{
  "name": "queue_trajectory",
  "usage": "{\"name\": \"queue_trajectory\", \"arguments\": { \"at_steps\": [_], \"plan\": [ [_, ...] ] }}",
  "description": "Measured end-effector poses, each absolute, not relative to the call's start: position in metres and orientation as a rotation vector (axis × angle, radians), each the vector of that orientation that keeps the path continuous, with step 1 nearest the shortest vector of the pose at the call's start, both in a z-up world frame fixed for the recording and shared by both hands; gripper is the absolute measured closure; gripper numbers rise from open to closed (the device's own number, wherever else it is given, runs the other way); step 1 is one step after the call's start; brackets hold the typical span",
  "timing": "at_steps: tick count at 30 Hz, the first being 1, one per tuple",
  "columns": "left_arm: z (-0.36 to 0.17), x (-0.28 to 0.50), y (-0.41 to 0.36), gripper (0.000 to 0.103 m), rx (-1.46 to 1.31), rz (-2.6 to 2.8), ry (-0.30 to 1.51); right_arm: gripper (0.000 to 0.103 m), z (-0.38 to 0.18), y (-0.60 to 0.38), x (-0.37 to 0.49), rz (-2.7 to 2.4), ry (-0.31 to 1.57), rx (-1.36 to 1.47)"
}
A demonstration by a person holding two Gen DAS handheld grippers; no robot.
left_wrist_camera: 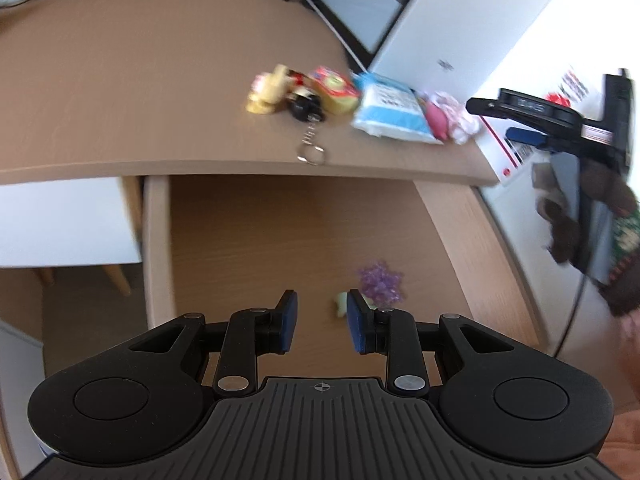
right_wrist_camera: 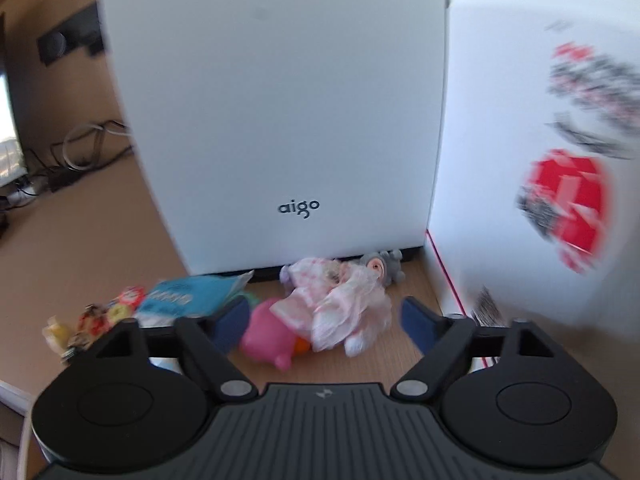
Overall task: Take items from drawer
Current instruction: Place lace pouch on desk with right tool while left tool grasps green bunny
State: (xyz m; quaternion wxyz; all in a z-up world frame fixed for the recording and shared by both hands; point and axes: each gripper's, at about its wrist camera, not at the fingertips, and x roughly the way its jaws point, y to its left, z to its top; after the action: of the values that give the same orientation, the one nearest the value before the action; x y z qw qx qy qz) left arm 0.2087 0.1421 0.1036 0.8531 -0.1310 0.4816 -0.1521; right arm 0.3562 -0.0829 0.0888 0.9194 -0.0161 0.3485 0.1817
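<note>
The drawer is pulled out under the desk edge. On its wooden floor lie a purple crinkly item and a small pale green item. My left gripper hovers over the drawer, its jaws narrowly apart with nothing between them; the green item lies just past its right pad. My right gripper stands wide open over the desk top, around a pink toy and a pink-and-white plush without pressing on them. In the left wrist view, the right gripper sits at the desk's right end.
On the desk lie a yellow toy, a keychain, a yellow-red packet and a blue tissue pack. A white aigo box and a red-printed white box stand behind. A patterned sleeve is at right.
</note>
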Motion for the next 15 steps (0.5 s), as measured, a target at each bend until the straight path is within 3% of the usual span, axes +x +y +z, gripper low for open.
{"name": "queue_trajectory", "arguments": {
  "at_steps": [2,15],
  "plan": [
    [0.099,0.214,0.131,0.073,-0.237,-0.352,1.032,0.006,0.089,-0.089,0.334,0.388,0.741,-0.039],
    [0.043,0.24,0.023,0.073,0.356,-0.625,1.034,0.005,0.039,-0.12,0.201,0.356,0.997,-0.128]
  ]
}}
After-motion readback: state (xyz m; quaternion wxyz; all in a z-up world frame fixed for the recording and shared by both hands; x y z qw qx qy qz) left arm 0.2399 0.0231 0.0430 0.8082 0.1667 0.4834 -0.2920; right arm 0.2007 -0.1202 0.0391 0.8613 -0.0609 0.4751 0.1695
